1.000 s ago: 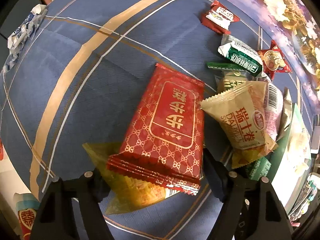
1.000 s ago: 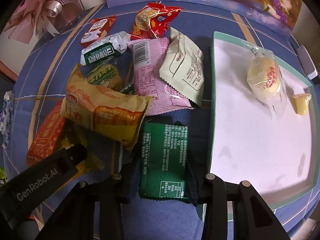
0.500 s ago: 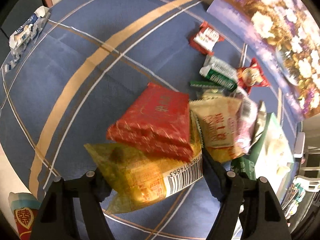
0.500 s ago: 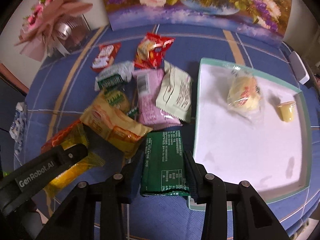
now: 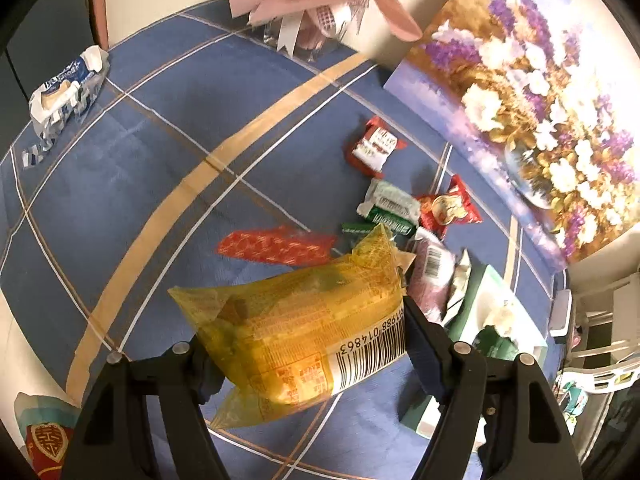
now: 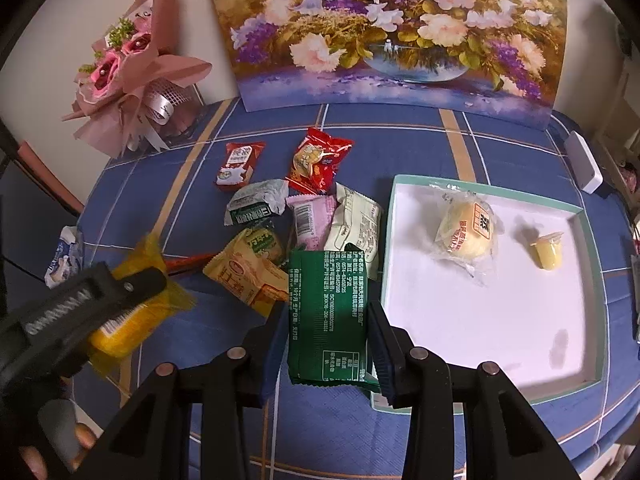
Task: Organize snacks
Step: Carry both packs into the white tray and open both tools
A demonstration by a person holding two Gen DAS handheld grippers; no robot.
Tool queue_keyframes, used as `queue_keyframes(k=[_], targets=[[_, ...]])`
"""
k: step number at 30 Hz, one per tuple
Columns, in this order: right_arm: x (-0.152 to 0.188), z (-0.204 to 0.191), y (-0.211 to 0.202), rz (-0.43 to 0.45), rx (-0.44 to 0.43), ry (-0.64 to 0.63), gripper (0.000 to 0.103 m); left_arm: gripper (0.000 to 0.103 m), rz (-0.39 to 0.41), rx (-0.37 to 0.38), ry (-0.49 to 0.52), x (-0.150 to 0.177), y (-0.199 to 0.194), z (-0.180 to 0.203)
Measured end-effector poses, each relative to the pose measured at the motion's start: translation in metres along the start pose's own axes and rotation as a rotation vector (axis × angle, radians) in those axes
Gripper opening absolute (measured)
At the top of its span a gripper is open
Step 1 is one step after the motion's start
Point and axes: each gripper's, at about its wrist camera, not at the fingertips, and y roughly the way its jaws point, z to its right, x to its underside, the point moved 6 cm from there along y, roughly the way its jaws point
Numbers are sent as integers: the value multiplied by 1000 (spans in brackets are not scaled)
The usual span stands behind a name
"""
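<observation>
A blue plaid tablecloth (image 6: 400, 136) covered the table, with a floral painting (image 6: 384, 28) behind. A white tray (image 6: 500, 312) lay right of the loose snacks. The left gripper (image 5: 308, 340) was clamped on a yellow packet (image 5: 296, 328), held above the cloth. The right gripper (image 6: 328, 344) was clamped on a green packet (image 6: 326, 316), just left of the tray.

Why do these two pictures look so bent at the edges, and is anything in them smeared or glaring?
Both views are fisheye, so the tablecloth stripes bow and the corners go black. In the left wrist view the red packet is smeared, while the yellow packet in the left claw reads fairly sharp. In the right wrist view the white tray looks bright and washed out, and the left claw's lettering is blurred.
</observation>
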Motion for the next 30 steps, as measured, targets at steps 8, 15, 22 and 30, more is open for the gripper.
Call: queue_keyframes(k=[8,15,22,30], targets=[[6,33,13,-53,23,83,41,77,-1,8,26,3,4,19],[11,103,9,-65,97,221,41,77,-19,29,116,22,8,61],[28,183,-3,-73,165,372,41,77,-58,48,252,57,16,114],[50,249,-14,-86,227,492,42,77,-116,59,429,110,31,173]])
